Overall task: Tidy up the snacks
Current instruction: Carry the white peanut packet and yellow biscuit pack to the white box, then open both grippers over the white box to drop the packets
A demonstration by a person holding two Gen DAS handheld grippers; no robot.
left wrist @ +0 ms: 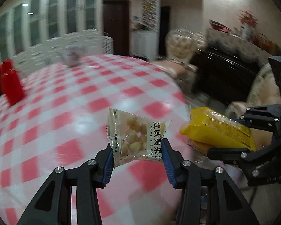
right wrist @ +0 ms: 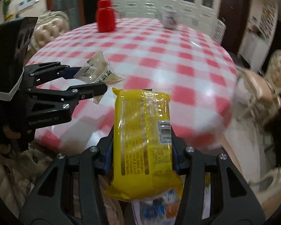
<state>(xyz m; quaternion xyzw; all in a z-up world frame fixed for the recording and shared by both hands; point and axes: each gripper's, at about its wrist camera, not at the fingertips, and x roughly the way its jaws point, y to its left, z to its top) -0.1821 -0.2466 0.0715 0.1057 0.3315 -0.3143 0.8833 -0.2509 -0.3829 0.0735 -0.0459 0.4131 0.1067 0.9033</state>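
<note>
A small clear nut packet (left wrist: 138, 136) printed with black Chinese characters was held clamped between the blue pads of the left gripper (left wrist: 138, 150), lifted clear above the red-and-white checked tablecloth (left wrist: 69, 101). In the right wrist view the same packet (right wrist: 99, 71) was seen pinched at one end by the left gripper (right wrist: 91, 78), which entered from the left edge of the picture. A yellow snack pack (right wrist: 142, 140), with a barcode and fine print facing upward, was gripped on its two long sides by the fingers of the right gripper (right wrist: 140, 150), its far end pointing out over the table. In the left wrist view this yellow snack pack (left wrist: 217, 131) was seen at the right, just beside the nut packet and apart from it, with the right gripper (left wrist: 239, 136) closed on it. Both packs were carried in the air near the table's near edge. Farther back on the cloth a red bottle (right wrist: 105, 16) stood upright, and a small pale object (right wrist: 168, 19), too blurred to identify, lay well apart from it. A cushioned chair (left wrist: 179, 56) was visible beyond the table edge. The background in both views was smeared by motion blur.
</note>
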